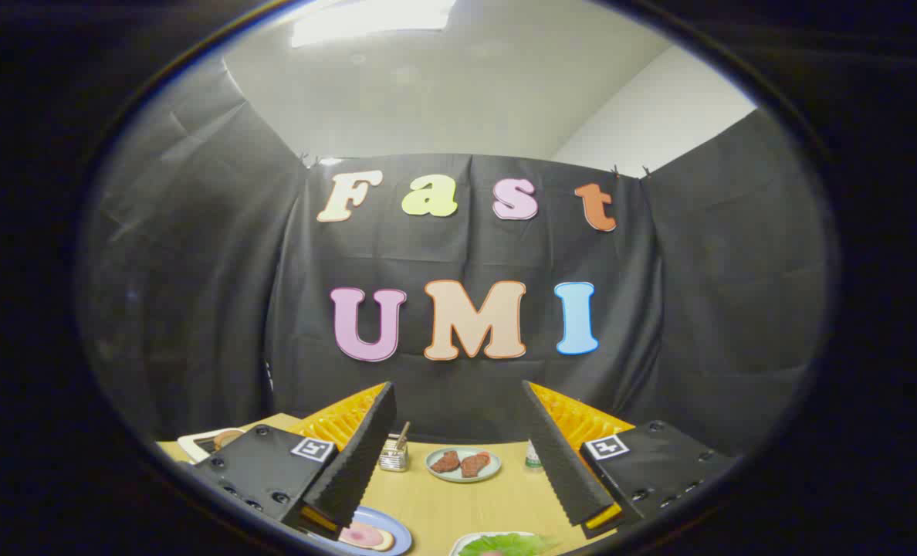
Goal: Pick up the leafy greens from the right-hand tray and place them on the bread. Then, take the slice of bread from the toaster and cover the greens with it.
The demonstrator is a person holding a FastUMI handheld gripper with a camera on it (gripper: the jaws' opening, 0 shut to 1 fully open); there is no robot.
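Right now I am holding my hand-held gripper (458, 455) high above the counter (458, 506), its fingers spread wide and gripping nothing, so I am judging that the first step is only just starting. The leafy greens (507, 544) are lying on a pale tray (466, 542) just below and between the fingertips, a little toward the right finger. Near the left finger a blue plate (400, 533) is carrying the bread (367, 536) with a pink slice on it. Beyond the fingers a small plate of meat (463, 464) is sitting mid-counter beside a little cup (394, 455). Past my left finger something white is peeking out, possibly the toaster (208, 442), though I cannot tell. Next, I am thinking, I need to tip forward and lower onto the greens, staying open until both fingers are straddling the leaf.
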